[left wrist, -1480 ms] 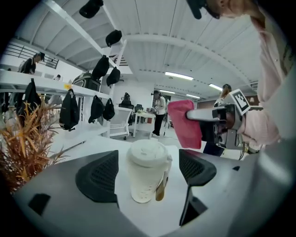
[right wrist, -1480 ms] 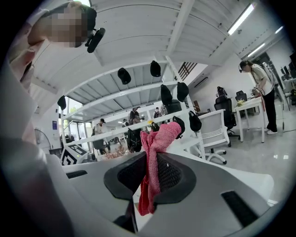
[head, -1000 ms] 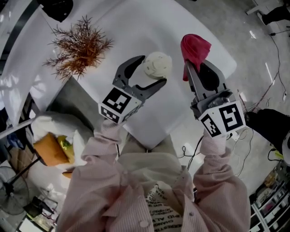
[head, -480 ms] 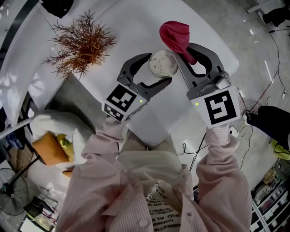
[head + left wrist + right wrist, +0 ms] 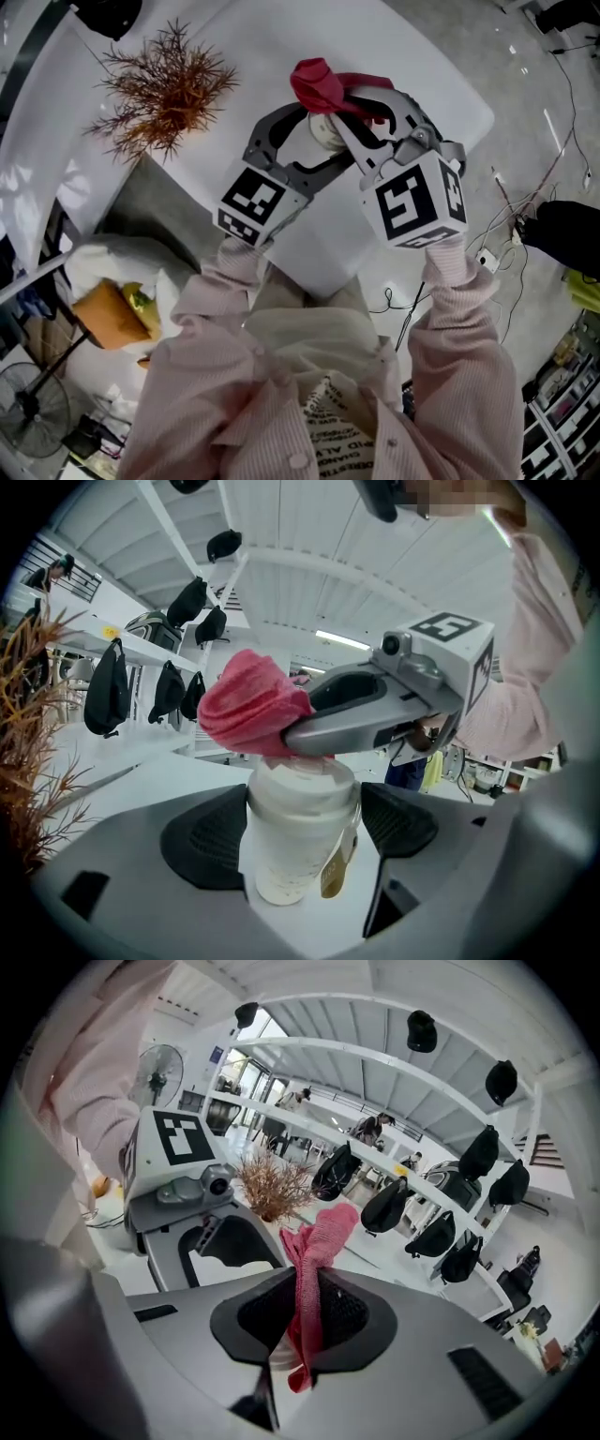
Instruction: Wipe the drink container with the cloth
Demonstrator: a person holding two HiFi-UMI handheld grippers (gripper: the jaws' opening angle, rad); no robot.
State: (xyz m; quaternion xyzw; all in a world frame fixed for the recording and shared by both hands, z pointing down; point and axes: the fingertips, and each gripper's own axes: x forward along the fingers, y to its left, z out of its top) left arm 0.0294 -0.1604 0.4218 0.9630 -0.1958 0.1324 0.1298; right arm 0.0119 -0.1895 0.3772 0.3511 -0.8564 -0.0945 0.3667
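A white drink container (image 5: 319, 129) with a lid stands on the white table (image 5: 281, 37). My left gripper (image 5: 324, 141) is open with the container (image 5: 300, 827) between its jaws; the left pad (image 5: 202, 841) touches its side and the right pad (image 5: 398, 817) stands a little off. A brown tag (image 5: 336, 864) hangs down the container's side. My right gripper (image 5: 330, 101) is shut on a red cloth (image 5: 319, 82) and reaches in from the right. The bunched cloth (image 5: 251, 714) rests on the container's lid. In the right gripper view the cloth (image 5: 314, 1251) hangs pinched between the pads.
A dried reddish-brown plant (image 5: 169, 84) lies on the table to the left of the container. The table's near edge (image 5: 309, 281) is just below the grippers. Bags and an orange object (image 5: 103, 314) sit on the floor at left, cables (image 5: 506, 216) at right.
The right gripper carried the red cloth leftward from beside the container to on top of its lid. The left gripper moved in so its jaws flank the container.
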